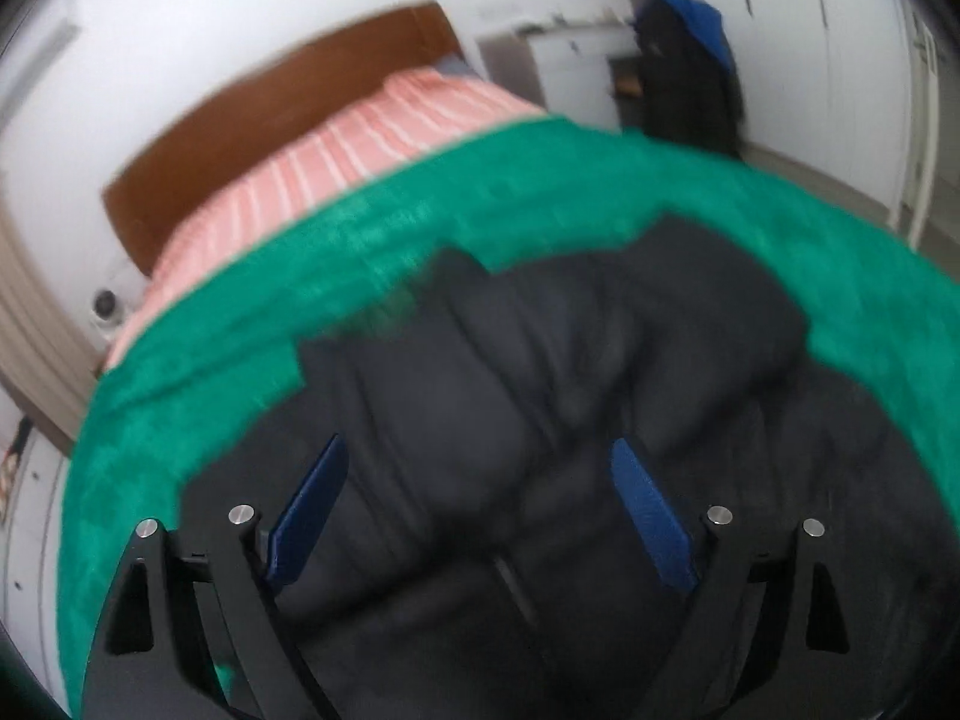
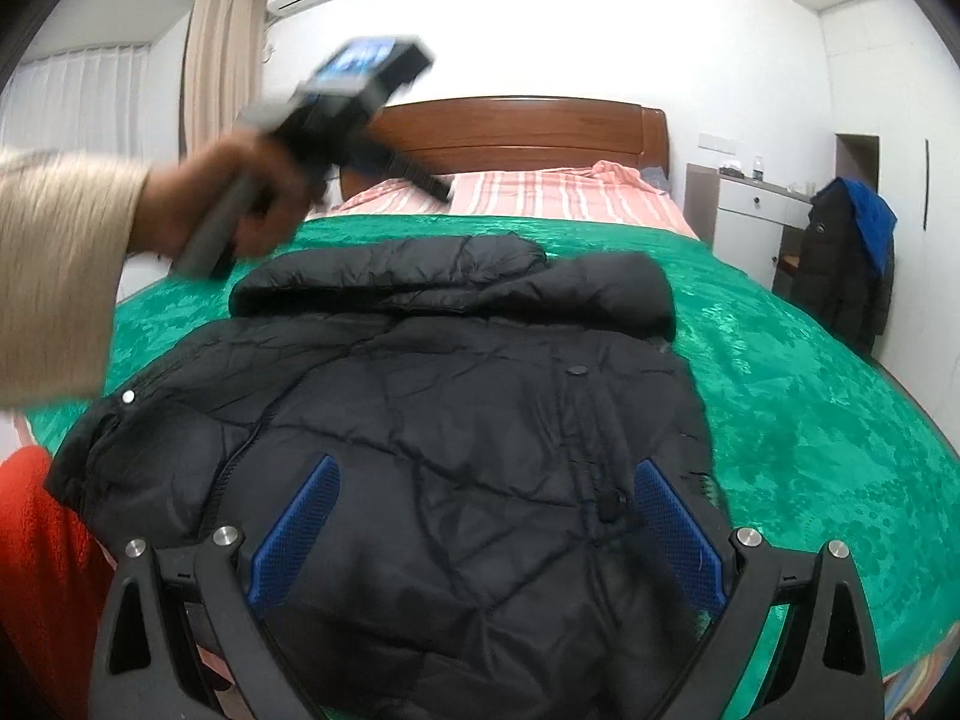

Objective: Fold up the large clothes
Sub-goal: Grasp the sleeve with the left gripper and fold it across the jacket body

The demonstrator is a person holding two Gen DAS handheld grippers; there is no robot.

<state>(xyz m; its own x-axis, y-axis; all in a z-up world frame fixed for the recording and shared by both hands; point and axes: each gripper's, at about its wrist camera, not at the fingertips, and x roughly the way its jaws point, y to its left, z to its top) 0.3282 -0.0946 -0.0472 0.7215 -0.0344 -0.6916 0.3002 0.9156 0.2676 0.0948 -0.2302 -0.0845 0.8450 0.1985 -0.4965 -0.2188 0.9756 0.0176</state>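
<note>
Closest to me, the right gripper [image 2: 480,516] hangs over the near end of a black quilted puffer jacket [image 2: 420,420], its blue-padded jaws spread wide with nothing gripped between them. The jacket lies flat on a green velvety bedspread [image 2: 810,408], its hem toward the foot edge of the bed and its hood bunched at the far end, roughly in the middle of the spread. Over the jacket's left side, a hand [image 2: 240,204] in a beige knitted sleeve [image 2: 54,276] holds the left gripper [image 1: 480,504] raised in the air; in its own blurred view its blue pads stand far apart above the dark fabric, clasping nothing. Beyond the green spread, a pink striped sheet [image 2: 570,192] covers the head of the bed up to a brown wooden headboard [image 2: 528,126]. At the far right, past the bed's corner, a dark coat with a blue hood [image 2: 852,264] hangs beside a white cabinet [image 2: 750,222].
</note>
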